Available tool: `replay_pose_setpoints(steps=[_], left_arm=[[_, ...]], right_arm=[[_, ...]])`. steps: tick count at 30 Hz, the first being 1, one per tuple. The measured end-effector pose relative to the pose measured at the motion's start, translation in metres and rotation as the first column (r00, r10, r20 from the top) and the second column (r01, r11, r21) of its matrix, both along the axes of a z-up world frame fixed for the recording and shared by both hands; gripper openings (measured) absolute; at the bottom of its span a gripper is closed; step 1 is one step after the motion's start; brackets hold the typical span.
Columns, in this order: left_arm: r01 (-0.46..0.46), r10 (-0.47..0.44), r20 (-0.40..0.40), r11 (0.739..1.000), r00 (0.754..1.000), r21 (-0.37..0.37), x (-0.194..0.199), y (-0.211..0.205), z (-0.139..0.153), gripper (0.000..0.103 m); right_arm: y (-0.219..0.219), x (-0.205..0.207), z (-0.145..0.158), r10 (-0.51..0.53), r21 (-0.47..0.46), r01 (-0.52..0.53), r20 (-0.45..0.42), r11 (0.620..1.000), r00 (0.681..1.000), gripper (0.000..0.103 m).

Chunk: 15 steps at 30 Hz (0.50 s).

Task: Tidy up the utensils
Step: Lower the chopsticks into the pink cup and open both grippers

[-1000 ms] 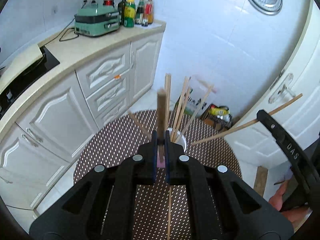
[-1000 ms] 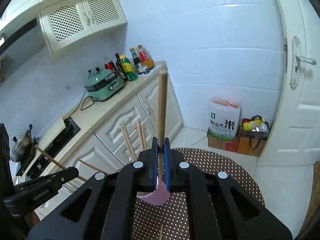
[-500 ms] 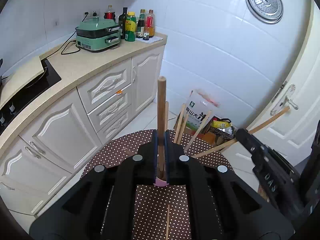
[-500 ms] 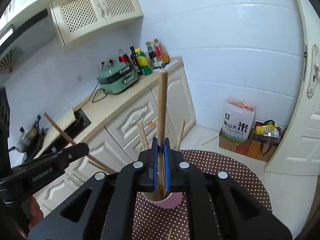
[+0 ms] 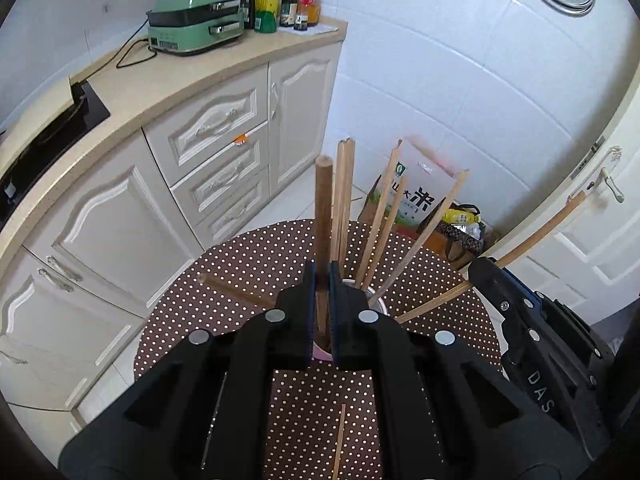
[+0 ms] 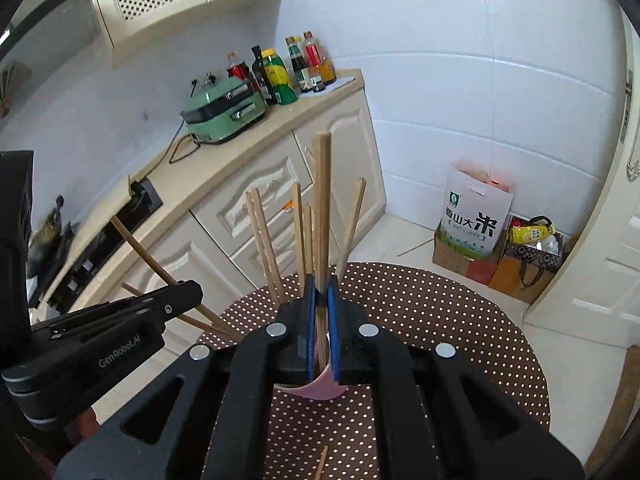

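A pink cup (image 6: 320,385) stands on the round dotted table (image 6: 440,312) and holds several wooden chopsticks (image 6: 264,240). My right gripper (image 6: 321,284) is shut on an upright chopstick (image 6: 322,200) whose lower end dips into the cup's mouth. My left gripper (image 5: 320,276) is shut on a thicker round stick (image 5: 323,216), also upright over the cup (image 5: 320,354). Each gripper shows in the other's view: the left one (image 6: 120,340) at the left, the right one (image 5: 520,320) at the right. A loose chopstick (image 5: 340,440) lies on the cloth in front.
A kitchen counter (image 5: 180,80) with a green appliance (image 5: 196,24) and bottles (image 5: 276,0) runs behind the table on the left. A rice bag (image 6: 476,220) and other bags sit on the floor by the tiled wall. A white door (image 5: 600,200) is at the right.
Both grippers have come down and closer to the cup with their sticks still held. The cup's chopsticks now stand taller in both views, and the two grippers are nearer each other.
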<state>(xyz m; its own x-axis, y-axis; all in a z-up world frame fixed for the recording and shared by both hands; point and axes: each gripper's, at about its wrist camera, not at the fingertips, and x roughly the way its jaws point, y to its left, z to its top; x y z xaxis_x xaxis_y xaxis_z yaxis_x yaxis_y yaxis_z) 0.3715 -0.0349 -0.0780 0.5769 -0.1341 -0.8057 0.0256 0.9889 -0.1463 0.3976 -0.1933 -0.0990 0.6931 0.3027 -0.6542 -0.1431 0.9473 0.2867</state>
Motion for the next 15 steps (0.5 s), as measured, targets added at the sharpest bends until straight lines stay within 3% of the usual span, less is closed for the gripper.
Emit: replay_pose_setpoints(steps=[9,15], left_arm=[[0.016,-0.018,-0.048,0.999,0.999,-0.036,0.012,0.004,-0.029,0.006],[0.042,-0.043,-0.010,0.999,0.999,-0.005,0.010,-0.001,-0.032,0.007]], right_arm=[[0.010,0.014,-0.026,0.033,-0.004,-0.033,-0.073,0.999,0.997,0.005],[0.011,0.021,-0.037,0.030,0.006,-0.029,-0.111,1.000,0.993,0.005]])
